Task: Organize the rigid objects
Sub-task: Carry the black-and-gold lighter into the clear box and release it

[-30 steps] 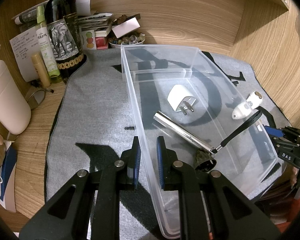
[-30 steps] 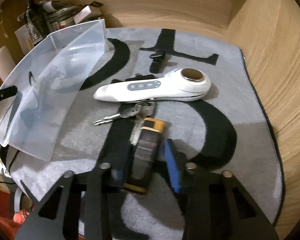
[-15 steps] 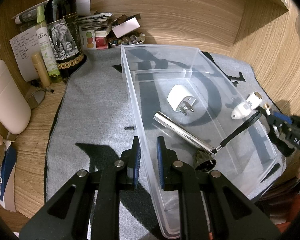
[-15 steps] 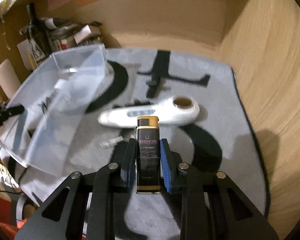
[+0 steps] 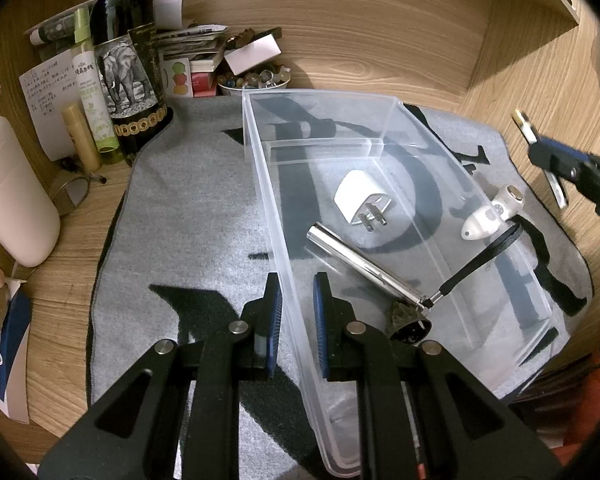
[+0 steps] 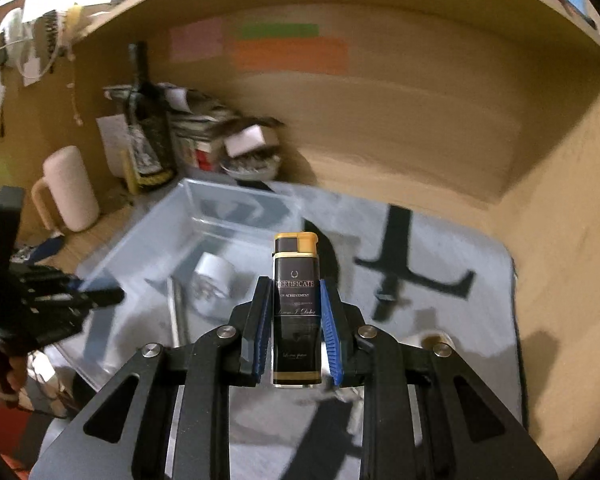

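My left gripper [image 5: 296, 292] is shut on the near left wall of a clear plastic bin [image 5: 274, 216] on the grey mat. In the bin lie a white charger plug [image 5: 358, 196] and a silver flashlight [image 5: 364, 268] with a black strap. My right gripper [image 6: 294, 308] is shut on a black and gold lighter [image 6: 296, 304] and holds it in the air, above the mat and right of the bin [image 6: 204, 216]. It also shows in the left wrist view [image 5: 540, 148] at the right edge. A white handheld device [image 5: 492, 216] lies on the mat beyond the bin's right wall.
A wine bottle [image 5: 128, 60], a spray bottle [image 5: 92, 92], papers and a bowl of small items [image 5: 256, 80] crowd the back left. A cream mug [image 5: 12, 196] stands at the left. Wooden walls close the back and right. A black clip [image 6: 384, 296] lies on the mat.
My right gripper closed on the lighter, lifted it off the mat and rose high, tilting toward the bin. The left gripper and the bin have not moved.
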`<action>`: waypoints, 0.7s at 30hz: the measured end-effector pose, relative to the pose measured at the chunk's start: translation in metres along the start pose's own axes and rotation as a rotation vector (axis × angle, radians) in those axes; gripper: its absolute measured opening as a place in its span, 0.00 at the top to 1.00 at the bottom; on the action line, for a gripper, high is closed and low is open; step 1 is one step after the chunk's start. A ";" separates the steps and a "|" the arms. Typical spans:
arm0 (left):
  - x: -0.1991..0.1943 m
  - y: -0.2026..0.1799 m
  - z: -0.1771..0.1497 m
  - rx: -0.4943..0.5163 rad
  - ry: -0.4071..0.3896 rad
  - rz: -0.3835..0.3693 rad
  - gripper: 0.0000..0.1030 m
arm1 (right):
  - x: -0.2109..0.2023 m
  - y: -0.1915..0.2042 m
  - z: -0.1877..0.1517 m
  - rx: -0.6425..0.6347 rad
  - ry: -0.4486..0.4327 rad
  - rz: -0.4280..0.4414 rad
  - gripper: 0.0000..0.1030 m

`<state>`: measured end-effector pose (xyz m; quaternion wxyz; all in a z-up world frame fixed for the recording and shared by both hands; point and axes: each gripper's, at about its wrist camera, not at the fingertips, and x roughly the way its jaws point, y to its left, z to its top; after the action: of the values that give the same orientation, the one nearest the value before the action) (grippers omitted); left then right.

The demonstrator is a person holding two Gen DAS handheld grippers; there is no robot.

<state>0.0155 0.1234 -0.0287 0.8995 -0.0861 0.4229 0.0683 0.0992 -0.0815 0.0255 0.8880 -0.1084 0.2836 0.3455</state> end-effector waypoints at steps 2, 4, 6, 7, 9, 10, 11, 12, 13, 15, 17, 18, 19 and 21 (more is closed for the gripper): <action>0.000 0.000 0.000 -0.002 0.001 -0.001 0.87 | 0.003 0.008 0.006 -0.022 -0.008 0.018 0.79; 0.000 0.000 0.000 -0.001 0.001 -0.001 0.87 | 0.010 0.016 0.012 -0.038 -0.007 0.037 0.79; 0.000 0.000 0.000 -0.001 0.001 -0.001 0.87 | 0.016 0.023 0.016 -0.048 -0.001 0.057 0.79; 0.000 0.000 0.000 0.000 0.001 -0.001 0.87 | 0.020 0.027 0.017 -0.055 0.003 0.067 0.79; 0.000 0.000 0.000 -0.001 0.000 -0.001 0.87 | 0.026 0.034 0.019 -0.068 0.013 0.083 0.79; 0.000 0.000 0.000 -0.001 0.000 -0.001 0.87 | 0.030 0.037 0.018 -0.075 0.021 0.093 0.79; -0.001 0.000 0.000 -0.001 0.000 -0.002 0.87 | 0.033 0.040 0.018 -0.081 0.028 0.098 0.79; 0.000 0.001 0.000 -0.002 0.000 -0.003 0.87 | 0.037 0.042 0.018 -0.087 0.036 0.102 0.79; 0.000 0.002 0.000 -0.003 0.000 -0.004 0.87 | 0.041 0.044 0.017 -0.092 0.048 0.105 0.79; 0.001 0.002 0.000 -0.003 0.000 -0.004 0.87 | 0.049 0.048 0.015 -0.099 0.073 0.115 0.79; 0.000 0.002 0.000 -0.003 -0.001 -0.004 0.87 | 0.055 0.051 0.013 -0.107 0.096 0.119 0.79; 0.001 0.002 0.000 -0.003 -0.001 -0.004 0.87 | 0.059 0.053 0.011 -0.115 0.109 0.120 0.79; 0.001 0.002 0.000 -0.003 -0.002 -0.005 0.87 | 0.063 0.055 0.009 -0.123 0.125 0.121 0.79; 0.001 0.002 0.000 -0.004 -0.001 -0.005 0.87 | 0.068 0.058 0.006 -0.141 0.150 0.121 0.79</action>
<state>0.0154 0.1254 -0.0297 0.8996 -0.0890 0.4222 0.0669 0.1035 0.0014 -0.0093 0.8320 -0.1788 0.3305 0.4082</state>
